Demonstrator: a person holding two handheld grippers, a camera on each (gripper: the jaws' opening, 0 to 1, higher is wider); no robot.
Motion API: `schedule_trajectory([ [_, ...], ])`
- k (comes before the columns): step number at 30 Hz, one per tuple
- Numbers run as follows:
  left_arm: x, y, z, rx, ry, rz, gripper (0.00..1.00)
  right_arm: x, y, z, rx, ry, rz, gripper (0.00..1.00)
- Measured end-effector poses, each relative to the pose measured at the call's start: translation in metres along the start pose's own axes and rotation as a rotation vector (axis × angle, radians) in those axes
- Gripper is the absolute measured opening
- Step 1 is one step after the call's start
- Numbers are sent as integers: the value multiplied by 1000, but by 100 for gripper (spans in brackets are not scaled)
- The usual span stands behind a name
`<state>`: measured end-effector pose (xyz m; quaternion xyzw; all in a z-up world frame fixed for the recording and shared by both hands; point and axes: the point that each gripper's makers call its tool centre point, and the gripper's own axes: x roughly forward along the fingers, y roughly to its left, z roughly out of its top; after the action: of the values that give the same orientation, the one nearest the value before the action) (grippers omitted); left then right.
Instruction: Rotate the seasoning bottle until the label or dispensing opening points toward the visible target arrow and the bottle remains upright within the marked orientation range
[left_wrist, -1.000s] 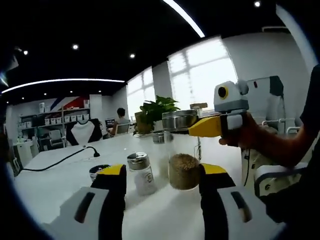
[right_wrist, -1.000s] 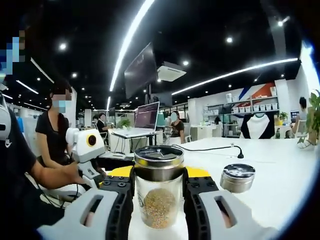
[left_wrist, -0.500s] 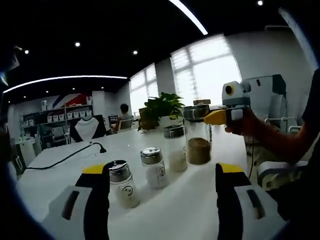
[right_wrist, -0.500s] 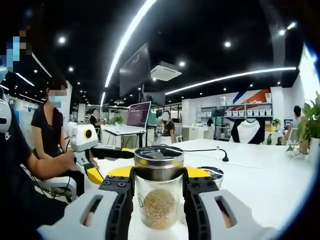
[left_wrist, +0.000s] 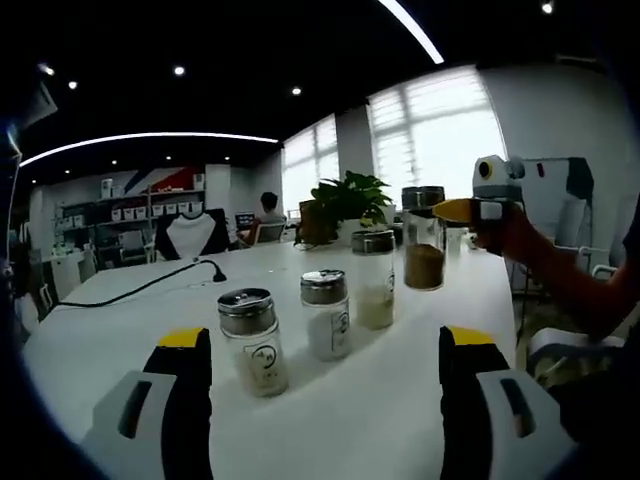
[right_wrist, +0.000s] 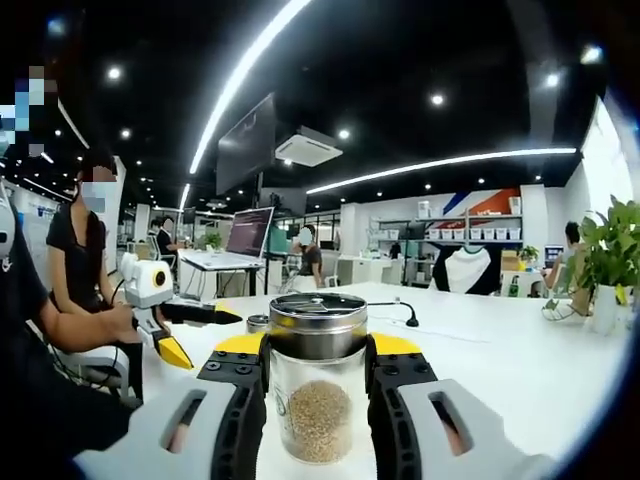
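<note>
Right gripper view: the right gripper (right_wrist: 318, 395) is holding the seasoning bottle (right_wrist: 319, 390) upright, its fingers (right_wrist: 240, 390) clamping the clear glass body below the brushed metal cap. Since a second ago the bottle has been lifted clear of the counter (left_wrist: 400, 400) and carried away from the row, so rotation is likely underway; no target arrow is discernible. In the left gripper view the left gripper (left_wrist: 320, 370) is standing wide and empty, having backed away. Three cylindrical glass shakers (left_wrist: 327, 313) with metal caps are standing on the smooth white counter; the held bottle (left_wrist: 424, 252) contains brown granules.
</note>
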<state>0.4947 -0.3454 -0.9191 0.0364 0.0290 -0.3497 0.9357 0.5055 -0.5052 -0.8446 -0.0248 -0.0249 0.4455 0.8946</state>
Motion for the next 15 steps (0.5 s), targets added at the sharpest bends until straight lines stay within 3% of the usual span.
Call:
schedule_trajectory([
  [6, 7, -6, -12, -39, 37, -9, 100, -3, -19, -15, 43, 13, -28, 35],
  [15, 8, -8, -14, -16, 40, 3, 100, -7, -44, -34, 53, 42, -70, 35],
])
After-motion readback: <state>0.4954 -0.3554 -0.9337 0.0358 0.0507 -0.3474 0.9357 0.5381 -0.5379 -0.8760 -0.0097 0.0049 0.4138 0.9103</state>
